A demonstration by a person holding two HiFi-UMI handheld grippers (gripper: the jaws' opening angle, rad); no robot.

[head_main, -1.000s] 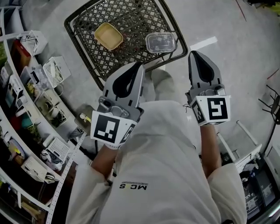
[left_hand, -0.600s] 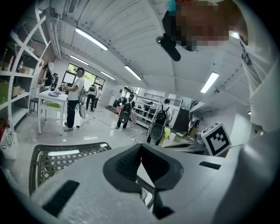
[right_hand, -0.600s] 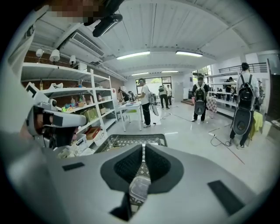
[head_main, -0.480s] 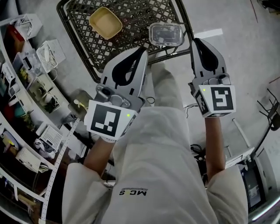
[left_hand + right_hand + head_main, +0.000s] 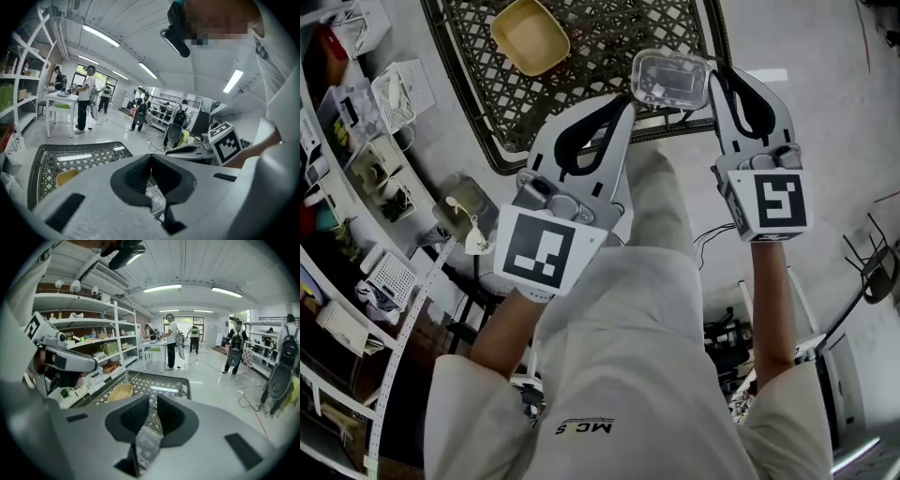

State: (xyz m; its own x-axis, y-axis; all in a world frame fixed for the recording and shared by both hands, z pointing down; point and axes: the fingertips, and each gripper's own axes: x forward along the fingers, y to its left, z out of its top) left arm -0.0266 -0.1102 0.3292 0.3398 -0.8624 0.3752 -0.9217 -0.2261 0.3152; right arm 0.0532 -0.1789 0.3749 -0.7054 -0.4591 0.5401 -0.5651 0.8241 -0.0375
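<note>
- You stood on a pale grey workshop floor point(image 5: 825, 56), with shelving point(image 5: 356, 141) at your left and a black mesh basket point(image 5: 609, 37) ahead.
- A yellow tub point(image 5: 530, 36) and a clear lidded box point(image 5: 671, 79) lay apart in that basket.
- Within the last second you brought both tools forward to its near rim.
- Your left tool point(image 5: 622, 103) was clenched on nothing.
- Your right tool point(image 5: 734, 72) had eased from clenched to what looked like a narrow slit. It was empty, with its tip just beside the clear lidded box.

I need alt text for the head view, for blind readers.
A person in white holds the left gripper and right gripper over the edge of a black mesh basket containing a yellow tray and a clear lidded box.
</note>
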